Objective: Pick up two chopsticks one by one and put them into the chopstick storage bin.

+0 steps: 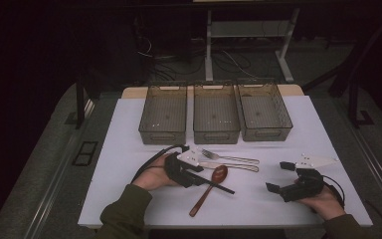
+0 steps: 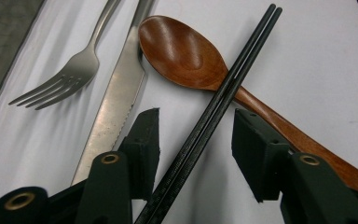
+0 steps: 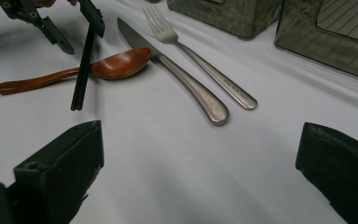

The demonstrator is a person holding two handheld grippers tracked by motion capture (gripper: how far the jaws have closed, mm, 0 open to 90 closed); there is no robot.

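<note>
A fork (image 1: 219, 156) and knife (image 1: 231, 165) lie side by side before three mesh bins (image 1: 215, 115).

left gripper (image 1: 199, 180): set over chopsticks (image 1: 218, 186) crossing spoon (image 1: 210, 188) | right gripper (image 1: 279, 177): held apart, jaws spread | three bins (image 1: 216, 115): lined behind

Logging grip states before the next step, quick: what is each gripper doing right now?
Left gripper: open, jaws either side of the black chopsticks, pads not pressing on them.
Right gripper: open wide, holding nothing, over the bare white table.
</note>
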